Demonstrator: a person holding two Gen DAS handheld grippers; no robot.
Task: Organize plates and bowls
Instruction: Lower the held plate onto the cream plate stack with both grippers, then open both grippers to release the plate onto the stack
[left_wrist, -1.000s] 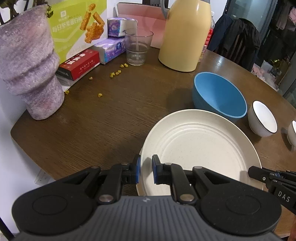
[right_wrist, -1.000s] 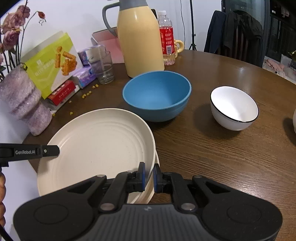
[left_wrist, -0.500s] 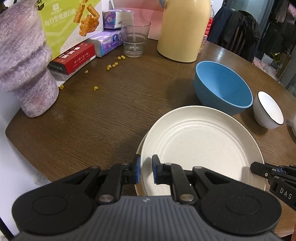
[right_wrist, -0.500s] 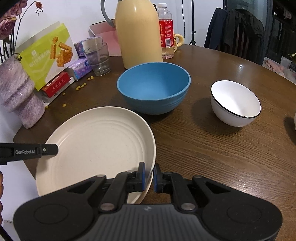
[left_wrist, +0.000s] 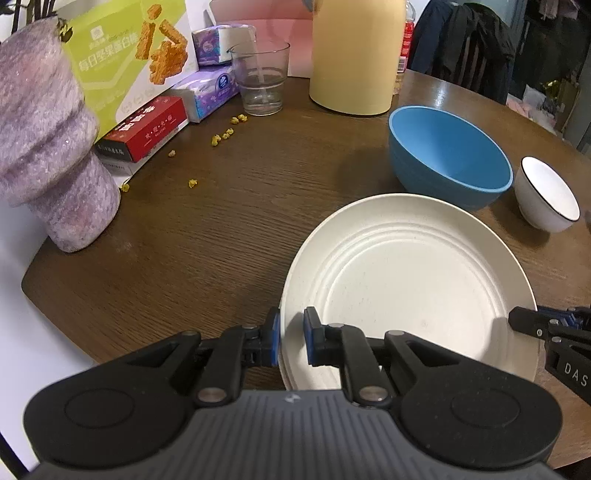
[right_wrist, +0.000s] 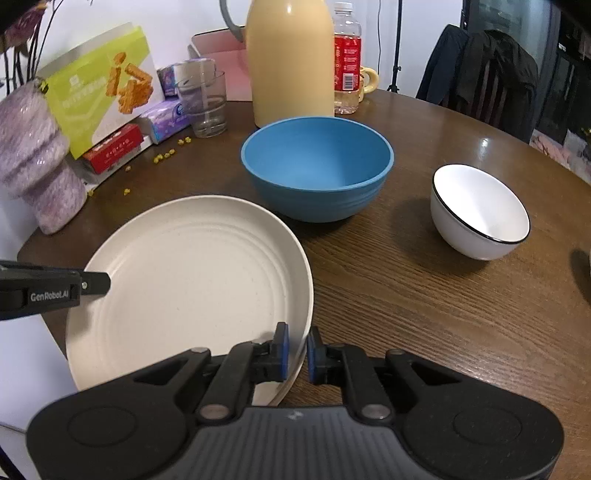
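Note:
A cream plate (left_wrist: 406, 280) lies stacked on a second cream plate at the near edge of the brown table; it also shows in the right wrist view (right_wrist: 192, 273). My left gripper (left_wrist: 291, 341) straddles the plates' left rim, with its jaws close on it. My right gripper (right_wrist: 297, 352) straddles the right rim the same way. A blue bowl (right_wrist: 317, 166) stands just behind the plates. A white bowl with a black rim (right_wrist: 478, 212) stands to its right.
A purple vase (left_wrist: 48, 155), snack boxes (left_wrist: 122, 70), tissue packs, a glass (left_wrist: 262, 83), a tall yellow jug (right_wrist: 290, 61) and a red-label bottle (right_wrist: 347, 59) line the back left. Yellow crumbs (left_wrist: 221, 136) lie on the table (right_wrist: 443, 314). A chair with dark clothes stands far right.
The plate I hold with both grippers has come down onto the lower plate, whose edge now barely shows. Both cameras have shifted slightly.

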